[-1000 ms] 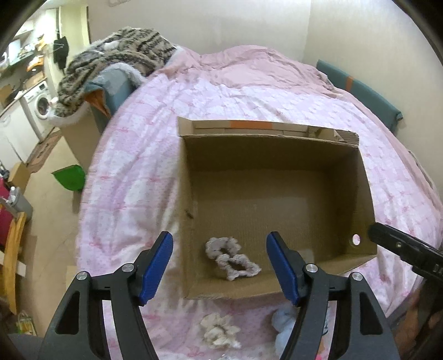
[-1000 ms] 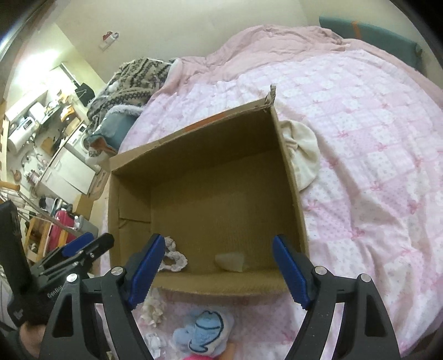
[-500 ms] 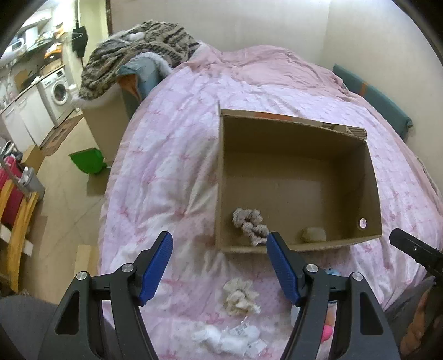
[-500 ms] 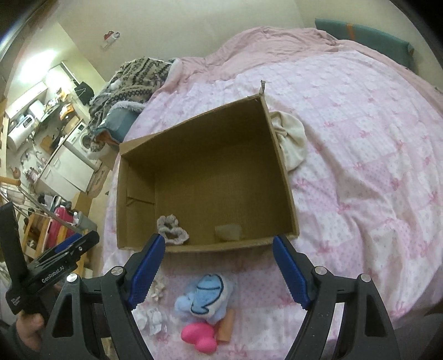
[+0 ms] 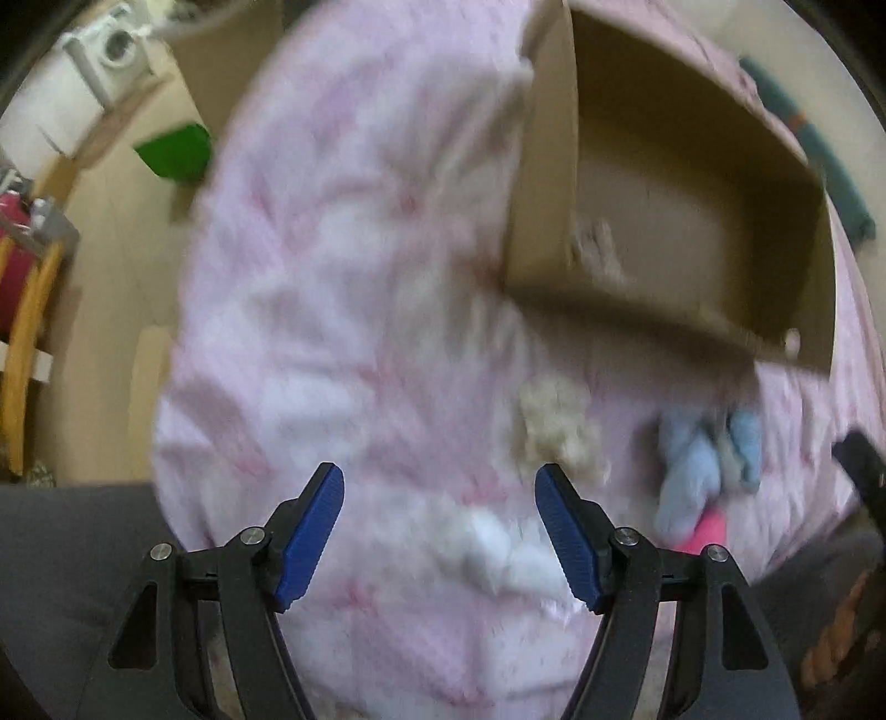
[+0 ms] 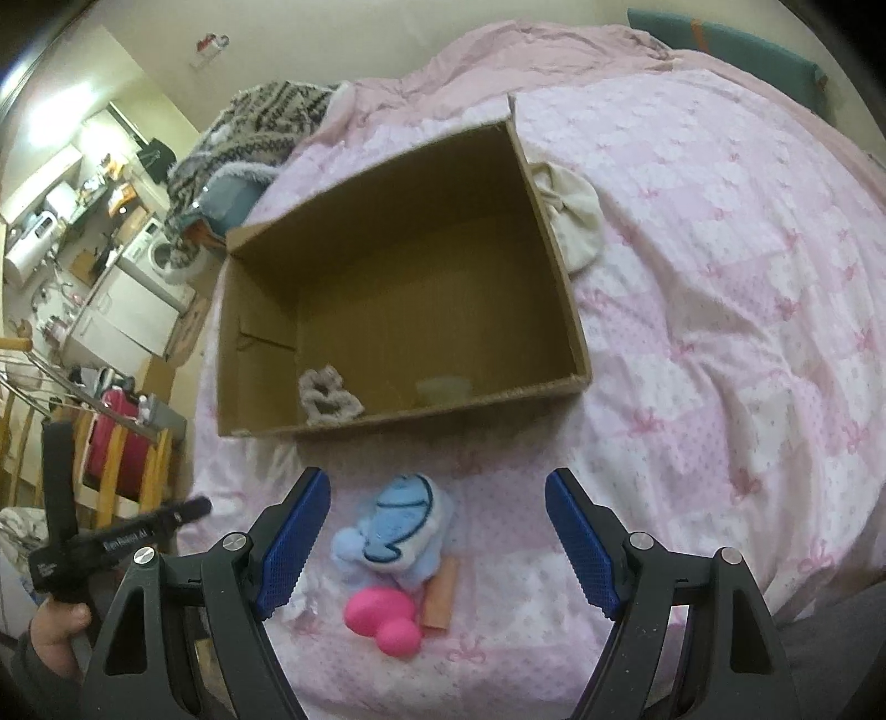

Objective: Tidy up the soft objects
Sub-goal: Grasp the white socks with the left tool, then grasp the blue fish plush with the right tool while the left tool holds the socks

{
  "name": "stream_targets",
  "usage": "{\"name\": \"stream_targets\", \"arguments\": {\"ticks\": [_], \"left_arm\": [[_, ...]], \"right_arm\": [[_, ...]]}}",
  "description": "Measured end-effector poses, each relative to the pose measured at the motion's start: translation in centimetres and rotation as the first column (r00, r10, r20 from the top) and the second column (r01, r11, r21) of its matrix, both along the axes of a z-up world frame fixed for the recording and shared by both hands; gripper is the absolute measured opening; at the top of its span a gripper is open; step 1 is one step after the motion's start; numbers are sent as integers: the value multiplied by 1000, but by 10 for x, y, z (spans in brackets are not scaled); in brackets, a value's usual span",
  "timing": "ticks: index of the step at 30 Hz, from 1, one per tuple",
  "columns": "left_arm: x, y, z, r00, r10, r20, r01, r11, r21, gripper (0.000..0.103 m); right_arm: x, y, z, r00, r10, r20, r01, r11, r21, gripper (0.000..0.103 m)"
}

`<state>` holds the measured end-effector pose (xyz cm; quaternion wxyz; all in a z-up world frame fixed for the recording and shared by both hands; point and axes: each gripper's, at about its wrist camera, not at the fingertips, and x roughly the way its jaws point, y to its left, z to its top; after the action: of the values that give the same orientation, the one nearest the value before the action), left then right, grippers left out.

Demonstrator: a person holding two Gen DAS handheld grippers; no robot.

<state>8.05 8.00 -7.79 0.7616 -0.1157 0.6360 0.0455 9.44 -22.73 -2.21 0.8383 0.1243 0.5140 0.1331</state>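
Observation:
An open cardboard box [image 6: 559, 277] lies on a pink bed, with a grey scrunchie [image 6: 326, 396] and a pale soft item [image 6: 443, 389] inside. In front of it lie a blue plush toy [image 6: 396, 526], a pink soft toy [image 6: 385, 617] and an orange piece [image 6: 440, 595]. My right gripper [image 6: 437, 545] is open above these. The left wrist view is blurred: box [image 5: 548, 221], cream scrunchie [image 5: 556, 432], white fluffy item [image 5: 493, 545], blue plush [image 5: 703, 459]. My left gripper [image 5: 440, 531] is open and empty above the white item.
A cream cloth [image 6: 573, 219] lies against the box's right side. A patterned blanket heap [image 6: 260, 130] sits at the bed's far left. The bed's left edge drops to a floor with a green bin [image 5: 177, 149], a washing machine [image 5: 111, 50] and wooden chairs [image 6: 127, 459].
Both grippers pulled back from the box toward the bed's near edge. The left one swung left and down fast, blurring its view. The loose toys now lie between the right gripper's fingers.

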Motion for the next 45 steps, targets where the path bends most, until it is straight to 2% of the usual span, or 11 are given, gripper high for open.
{"name": "stream_targets", "arguments": {"ticks": [4,11,12,14,20,24,29,33,37,41,45], "left_arm": [[-6,-19,-16,998,-48,-51,44,997,-62,69],[-6,-36,-35,991,-79,-112,76,997,-35,68],[-6,-34,-38,990,-69,-123,65,997,-42,66],[-7,-32,-42,990,-55,-133,47,997,-67,49],[-10,-36,-35,992,-71,-105,67,997,-38,24],[-10,-33,-11,998,-65,2,66,998,-25,23],[-9,-35,17,991,-59,121,58,998,15,23],[1,-37,25,987,-67,147,66,998,10,23],[4,-43,22,987,-75,140,74,997,15,23],[4,-44,17,989,-82,126,79,997,27,23],[7,-41,11,991,-68,117,66,998,23,23]], "right_arm": [[3,1,-8,1000,-2,-27,1,1000,-20,85],[6,12,-15,999,29,-41,-32,998,-56,85],[6,13,-16,999,34,-41,-37,997,-61,85],[5,14,-16,998,39,-40,-42,997,-65,85],[6,12,-15,999,26,-43,-28,998,-54,85],[7,6,-15,999,11,-48,-12,1000,-29,85],[10,-4,-18,997,-18,-74,21,999,38,85],[13,-3,-25,993,-10,-119,21,995,100,85],[18,20,-40,978,70,-194,-41,988,147,85],[23,48,-56,961,132,-242,-114,990,84,85],[22,79,-65,951,205,-231,-229,970,-78,85]]}}
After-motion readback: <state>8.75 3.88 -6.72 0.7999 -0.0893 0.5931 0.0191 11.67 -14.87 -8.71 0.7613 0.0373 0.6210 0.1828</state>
